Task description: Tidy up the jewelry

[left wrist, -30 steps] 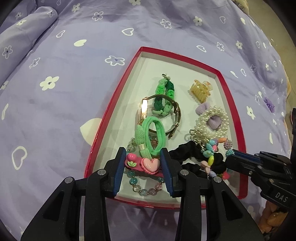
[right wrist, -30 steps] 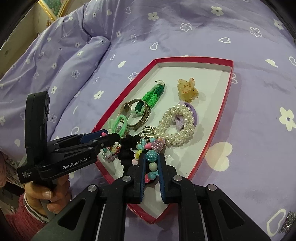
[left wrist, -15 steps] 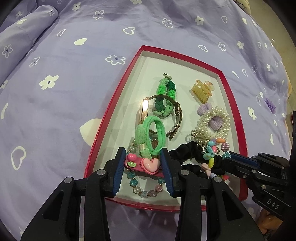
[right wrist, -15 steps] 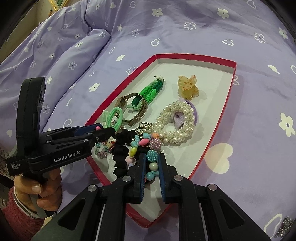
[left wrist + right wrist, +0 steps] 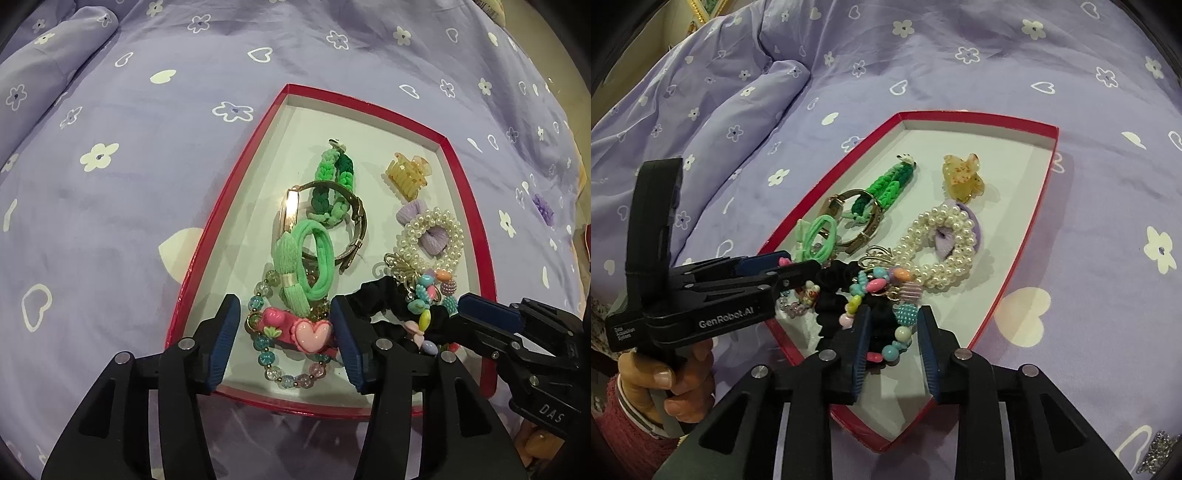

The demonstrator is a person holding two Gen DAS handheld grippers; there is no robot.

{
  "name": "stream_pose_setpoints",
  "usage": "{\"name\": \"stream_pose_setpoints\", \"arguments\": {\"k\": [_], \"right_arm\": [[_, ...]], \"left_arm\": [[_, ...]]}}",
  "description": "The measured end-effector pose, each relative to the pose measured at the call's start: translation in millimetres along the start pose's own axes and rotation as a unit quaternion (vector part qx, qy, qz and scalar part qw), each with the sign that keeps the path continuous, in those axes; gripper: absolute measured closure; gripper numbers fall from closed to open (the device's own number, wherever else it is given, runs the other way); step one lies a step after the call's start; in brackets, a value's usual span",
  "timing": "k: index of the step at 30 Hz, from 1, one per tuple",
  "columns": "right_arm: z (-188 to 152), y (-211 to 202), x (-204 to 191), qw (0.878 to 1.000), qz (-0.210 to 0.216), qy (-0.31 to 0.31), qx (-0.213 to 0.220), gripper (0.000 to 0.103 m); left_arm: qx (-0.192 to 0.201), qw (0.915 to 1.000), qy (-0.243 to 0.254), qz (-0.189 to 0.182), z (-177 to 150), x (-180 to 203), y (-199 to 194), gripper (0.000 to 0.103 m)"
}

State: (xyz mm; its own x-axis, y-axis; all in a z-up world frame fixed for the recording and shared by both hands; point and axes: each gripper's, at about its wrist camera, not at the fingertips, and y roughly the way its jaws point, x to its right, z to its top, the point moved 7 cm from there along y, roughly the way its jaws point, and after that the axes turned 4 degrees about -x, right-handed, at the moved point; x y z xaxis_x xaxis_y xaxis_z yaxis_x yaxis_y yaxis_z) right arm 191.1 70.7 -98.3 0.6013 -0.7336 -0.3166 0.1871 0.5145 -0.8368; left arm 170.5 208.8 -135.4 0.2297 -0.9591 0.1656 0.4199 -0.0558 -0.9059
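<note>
Most of the jewelry already lay in the red tray on the bed. The left gripper straddled the pink heart clip, jaws wide; the right gripper gaped around the colourful bead strand. Untangling remained.

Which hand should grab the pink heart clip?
Left. The left gripper already has its open jaws on either side of the pink heart clip. The right gripper sits over the colorful bead string instead.

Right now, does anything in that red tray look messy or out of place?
Yes. At the near end of the red tray, the colourful bead strand lies tangled over the black scrunchie, while the claw clip lies apart.
</note>
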Motion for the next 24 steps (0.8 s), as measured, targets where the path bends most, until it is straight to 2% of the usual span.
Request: {"name": "stream_pose_setpoints", "arguments": {"k": [8,15,24], "right_arm": [[1,-4,0,1.000,0.001,0.000,0.003,0.069],[0,-14,-2,1.000,0.002,-0.001,0.015,0.057],[0,-17,-2,1.000,0.003,0.001,0.018,0.055]], "left_arm": [[-0.001,1.0000,0.000,0.002,-1,0,-1,0.051],[0.002,1.0000,-0.001,0.003,-2,1,-4,0.049],[0.004,1.0000,-0.002,0.005,-3,1,-9,0.046]]}}
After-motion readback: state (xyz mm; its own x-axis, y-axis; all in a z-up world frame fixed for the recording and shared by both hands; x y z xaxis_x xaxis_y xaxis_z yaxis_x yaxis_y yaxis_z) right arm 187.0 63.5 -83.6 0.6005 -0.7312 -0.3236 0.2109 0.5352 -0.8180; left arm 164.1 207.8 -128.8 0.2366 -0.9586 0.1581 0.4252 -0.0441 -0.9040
